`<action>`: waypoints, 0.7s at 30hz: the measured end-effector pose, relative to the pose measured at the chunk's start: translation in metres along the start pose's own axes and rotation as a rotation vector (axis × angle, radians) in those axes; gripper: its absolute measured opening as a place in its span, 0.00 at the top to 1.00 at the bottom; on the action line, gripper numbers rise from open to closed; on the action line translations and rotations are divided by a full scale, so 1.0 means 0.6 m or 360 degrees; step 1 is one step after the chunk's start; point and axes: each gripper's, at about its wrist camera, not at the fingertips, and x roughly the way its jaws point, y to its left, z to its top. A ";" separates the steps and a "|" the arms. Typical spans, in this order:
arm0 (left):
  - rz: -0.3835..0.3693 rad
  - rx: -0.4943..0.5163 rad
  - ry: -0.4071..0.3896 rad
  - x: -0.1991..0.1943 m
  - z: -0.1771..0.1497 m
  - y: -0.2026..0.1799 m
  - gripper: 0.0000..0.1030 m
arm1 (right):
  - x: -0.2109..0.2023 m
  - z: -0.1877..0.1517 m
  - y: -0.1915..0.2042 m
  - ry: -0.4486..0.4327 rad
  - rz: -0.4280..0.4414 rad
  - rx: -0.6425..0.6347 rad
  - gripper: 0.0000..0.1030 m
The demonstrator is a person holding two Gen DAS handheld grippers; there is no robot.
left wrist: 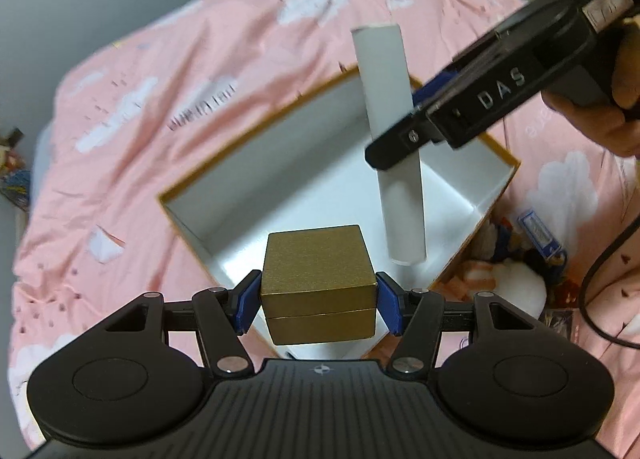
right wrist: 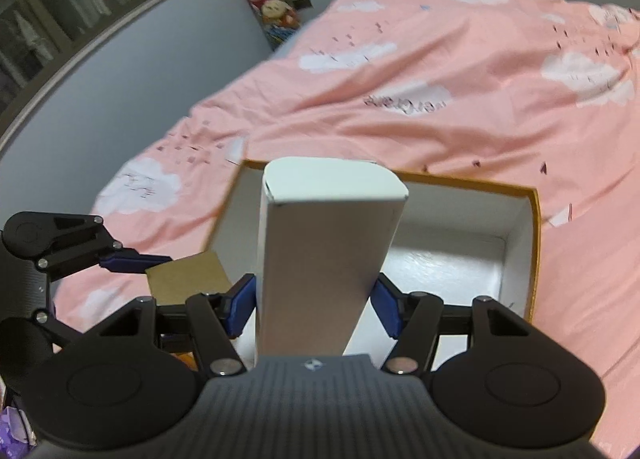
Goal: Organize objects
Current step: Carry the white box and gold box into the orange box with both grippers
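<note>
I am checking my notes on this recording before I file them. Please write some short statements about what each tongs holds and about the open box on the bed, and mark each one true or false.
1. The left tongs grip a small gold cube-shaped box. True.
2. The right tongs are empty. False: they grip a tall white cardboard carton.
3. The large open box with orange rim and white inside lies on a pink bedcover with white clouds. True.
4. The large open box already holds several things. False: the visible inside looks bare.
5. The white carton lies flat on the bedcover. False: it is held above the open box.
</note>
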 end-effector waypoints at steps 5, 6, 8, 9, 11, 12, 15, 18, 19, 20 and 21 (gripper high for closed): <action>-0.0097 -0.0023 0.0223 0.065 0.005 0.011 0.34 | 0.049 -0.006 -0.037 0.0109 0.0008 0.0048 0.38; -0.0114 -0.0032 0.0247 0.072 0.007 0.014 0.34 | 0.059 -0.008 -0.042 0.0132 0.0013 0.0055 0.38; -0.0161 -0.0074 0.0327 0.088 0.015 0.019 0.34 | 0.075 -0.011 -0.048 0.0169 0.0031 0.0060 0.38; -0.0169 -0.0102 0.0377 0.097 0.020 0.020 0.34 | 0.086 -0.013 -0.050 0.0194 0.0041 0.0061 0.38; -0.0163 -0.0103 0.0456 0.114 0.025 0.020 0.34 | 0.106 -0.016 -0.051 0.0248 0.0053 0.0047 0.38; -0.0163 -0.0113 0.0494 0.123 0.031 0.021 0.34 | 0.113 -0.018 -0.050 0.0270 0.0058 0.0039 0.38; -0.0169 -0.0159 0.0611 0.150 0.038 0.023 0.34 | 0.133 -0.020 -0.050 0.0315 0.0089 0.0039 0.38; -0.0171 -0.0202 0.0720 0.177 0.043 0.026 0.34 | 0.149 -0.018 -0.050 0.0339 0.0133 0.0065 0.38; -0.0173 -0.0208 0.0751 0.183 0.043 0.027 0.33 | 0.151 -0.017 -0.048 0.0343 0.0137 0.0066 0.38; -0.0172 -0.0221 0.0786 0.190 0.044 0.029 0.33 | 0.156 -0.016 -0.047 0.0346 0.0137 0.0063 0.38; -0.0170 -0.0231 0.0815 0.195 0.045 0.031 0.33 | 0.162 -0.016 -0.045 0.0351 0.0132 0.0059 0.38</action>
